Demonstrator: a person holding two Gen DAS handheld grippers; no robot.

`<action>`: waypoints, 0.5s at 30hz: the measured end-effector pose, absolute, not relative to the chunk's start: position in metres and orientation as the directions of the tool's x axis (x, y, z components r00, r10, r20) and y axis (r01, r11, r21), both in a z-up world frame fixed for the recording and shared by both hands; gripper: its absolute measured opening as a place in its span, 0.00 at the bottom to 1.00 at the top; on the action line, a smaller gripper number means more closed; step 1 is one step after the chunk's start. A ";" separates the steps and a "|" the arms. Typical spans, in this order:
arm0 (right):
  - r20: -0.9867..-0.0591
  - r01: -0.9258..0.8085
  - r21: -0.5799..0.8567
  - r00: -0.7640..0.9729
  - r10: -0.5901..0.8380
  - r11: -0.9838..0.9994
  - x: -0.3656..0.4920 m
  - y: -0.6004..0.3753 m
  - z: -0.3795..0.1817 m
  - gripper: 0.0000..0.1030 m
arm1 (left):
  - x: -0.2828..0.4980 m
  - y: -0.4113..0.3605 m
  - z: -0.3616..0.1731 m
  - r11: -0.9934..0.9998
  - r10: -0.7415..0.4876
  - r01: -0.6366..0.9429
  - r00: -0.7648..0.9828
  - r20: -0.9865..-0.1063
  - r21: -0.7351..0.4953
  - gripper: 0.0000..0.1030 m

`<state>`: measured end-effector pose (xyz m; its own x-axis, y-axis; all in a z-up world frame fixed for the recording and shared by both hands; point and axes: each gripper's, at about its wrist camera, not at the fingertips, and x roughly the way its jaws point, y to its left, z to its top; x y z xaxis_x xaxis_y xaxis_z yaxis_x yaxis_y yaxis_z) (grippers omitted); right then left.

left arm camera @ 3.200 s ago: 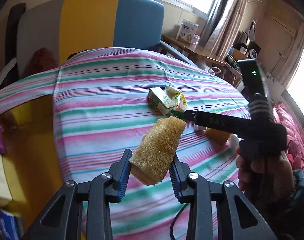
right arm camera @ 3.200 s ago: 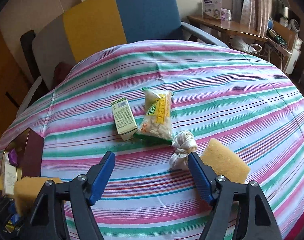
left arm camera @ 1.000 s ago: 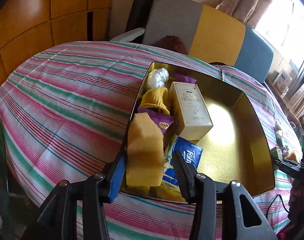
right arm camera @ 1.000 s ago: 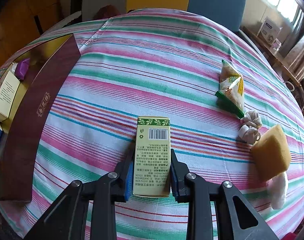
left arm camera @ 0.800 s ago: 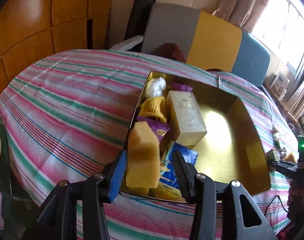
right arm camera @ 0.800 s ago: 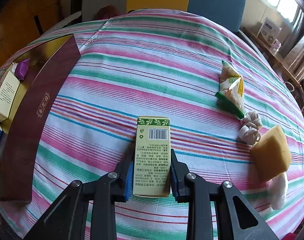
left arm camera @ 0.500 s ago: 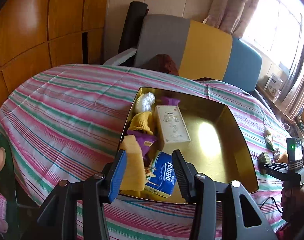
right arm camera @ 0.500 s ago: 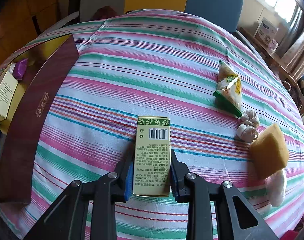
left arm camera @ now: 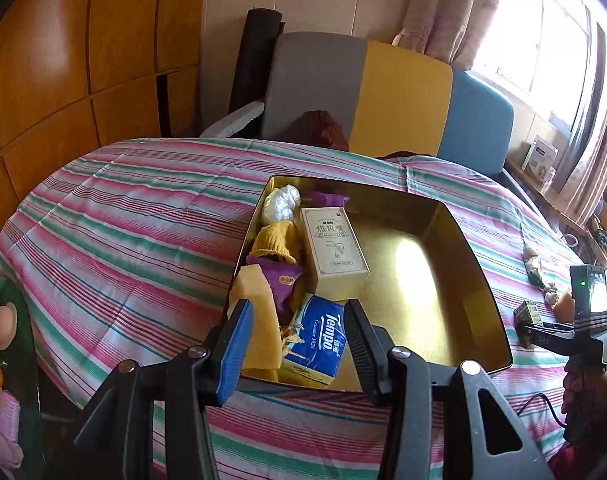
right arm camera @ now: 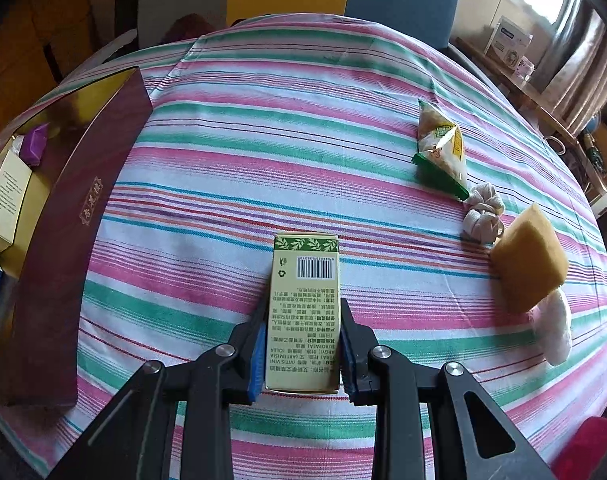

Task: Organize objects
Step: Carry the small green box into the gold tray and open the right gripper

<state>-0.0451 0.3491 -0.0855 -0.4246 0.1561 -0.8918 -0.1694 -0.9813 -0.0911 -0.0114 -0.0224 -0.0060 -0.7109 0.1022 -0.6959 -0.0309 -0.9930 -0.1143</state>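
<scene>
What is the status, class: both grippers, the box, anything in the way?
Left gripper open above the gold tray. Right gripper shut on green box. Nothing blocks the way to the tray.

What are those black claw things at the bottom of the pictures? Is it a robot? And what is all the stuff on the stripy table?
No robot: a person holds a pinching tool in each hand, each with a camera looking along its fingers. The left gripper is open above a gold box holding a yellow sponge, a blue tissue pack and a cream carton. The right gripper squeezes a green carton. On the striped tablecloth lie a snack bag, a knotted cloth and another sponge.
</scene>
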 end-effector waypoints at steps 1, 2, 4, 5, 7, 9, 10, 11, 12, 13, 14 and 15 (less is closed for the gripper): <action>-0.892 -0.170 -0.092 -0.425 0.157 -0.981 -0.044 0.349 -0.086 0.29 | -0.011 -0.022 -0.006 -0.993 0.103 -0.032 -0.711 -0.696 -0.114 0.46; -0.891 -0.171 -0.093 -0.425 0.159 -0.981 -0.044 0.348 -0.085 0.29 | -0.010 -0.022 -0.006 -0.993 0.103 -0.033 -0.711 -0.696 -0.114 0.46; -0.892 -0.175 -0.087 -0.424 0.155 -0.981 -0.041 0.346 -0.084 0.29 | -0.009 -0.020 -0.006 -0.994 0.100 -0.037 -0.711 -0.696 -0.106 0.46; -0.893 -0.177 -0.078 -0.425 0.147 -0.981 -0.040 0.346 -0.084 0.29 | -0.009 -0.020 -0.006 -0.994 0.100 -0.039 -0.710 -0.697 -0.103 0.46; -0.895 -0.181 -0.058 -0.425 0.131 -0.982 -0.038 0.346 -0.084 0.29 | -0.009 -0.019 -0.007 -0.994 0.102 -0.042 -0.706 -0.701 -0.102 0.46; -0.896 -0.189 -0.042 -0.428 0.121 -0.981 -0.036 0.345 -0.083 0.29 | -0.009 -0.018 -0.008 -0.994 0.103 -0.043 -0.705 -0.702 -0.102 0.46; -0.894 -0.193 -0.030 -0.434 0.113 -0.981 -0.034 0.343 -0.080 0.29 | -0.009 -0.018 -0.008 -0.994 0.102 -0.044 -0.705 -0.702 -0.101 0.46; -0.891 -0.194 -0.020 -0.442 0.106 -0.981 -0.033 0.343 -0.077 0.29 | -0.009 -0.018 -0.008 -0.994 0.103 -0.045 -0.704 -0.703 -0.100 0.46; -0.886 -0.194 -0.014 -0.452 0.102 -0.981 -0.032 0.341 -0.073 0.29 | -0.009 -0.017 -0.009 -0.994 0.104 -0.046 -0.703 -0.704 -0.102 0.46; -0.881 -0.192 -0.010 -0.463 0.100 -0.981 -0.032 0.340 -0.069 0.29 | -0.009 -0.018 -0.009 -0.994 0.106 -0.047 -0.702 -0.704 -0.104 0.46; -0.876 -0.190 -0.005 -0.473 0.097 -0.982 -0.031 0.338 -0.064 0.29 | -0.009 -0.018 -0.010 -0.993 0.107 -0.047 -0.701 -0.705 -0.105 0.46; -0.869 -0.188 0.001 -0.487 0.093 -0.982 -0.030 0.336 -0.059 0.29 | -0.009 -0.018 -0.010 -0.993 0.108 -0.047 -0.700 -0.706 -0.105 0.46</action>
